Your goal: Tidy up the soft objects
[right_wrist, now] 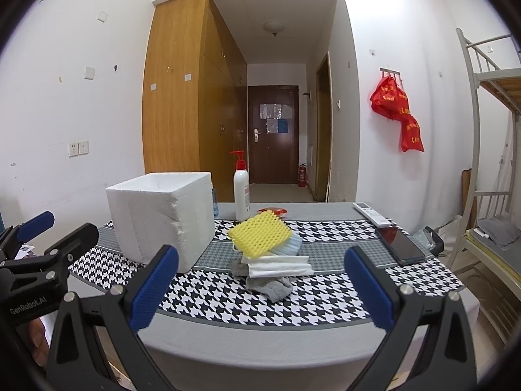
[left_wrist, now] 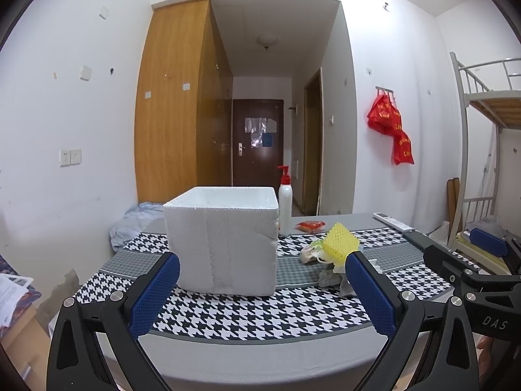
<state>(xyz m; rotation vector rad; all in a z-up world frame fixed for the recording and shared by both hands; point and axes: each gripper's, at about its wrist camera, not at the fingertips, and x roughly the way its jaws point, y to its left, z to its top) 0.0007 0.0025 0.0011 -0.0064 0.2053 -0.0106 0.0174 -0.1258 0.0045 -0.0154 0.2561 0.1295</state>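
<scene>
Both of my grippers hang over the near edge of the table (right_wrist: 260,345), nothing in either. Left gripper (left_wrist: 262,270): jaws wide apart, empty, facing the foam box (left_wrist: 224,241). Right gripper (right_wrist: 260,267): jaws wide apart, empty, facing the pile (right_wrist: 272,254).

Box: white foam, open top, no lid on it, standing upright on the houndstooth cloth (right_wrist: 293,306), left of centre. From both views I only see the rim and a strip of inner wall. Can't tell what's inside, if anything.

Pile sits on the cloth just right of the box, not touching it as far as I can tell. Top to bottom in the right view: yellow mesh foam (right_wrist: 260,233) tilted on top, a pale blue piece (right_wrist: 293,244) under it, folded white sheets (right_wrist: 280,265), grey cloth (right_wrist: 270,285) at the bottom, spilling toward me. The left view shows something crumpled, pale and greenish (left_wrist: 314,251) on the far side of the pile; can't identify it.

Other container: white pump bottle (right_wrist: 241,195) with red pump, upright behind the box's right corner. Opaque, contents not visible.

Also on the table: small red packet (right_wrist: 272,211) behind the pile, remote (right_wrist: 371,213) at the far right edge, phone (right_wrist: 400,244) face up near it.

In the left view my right gripper shows at the right edge.
</scene>
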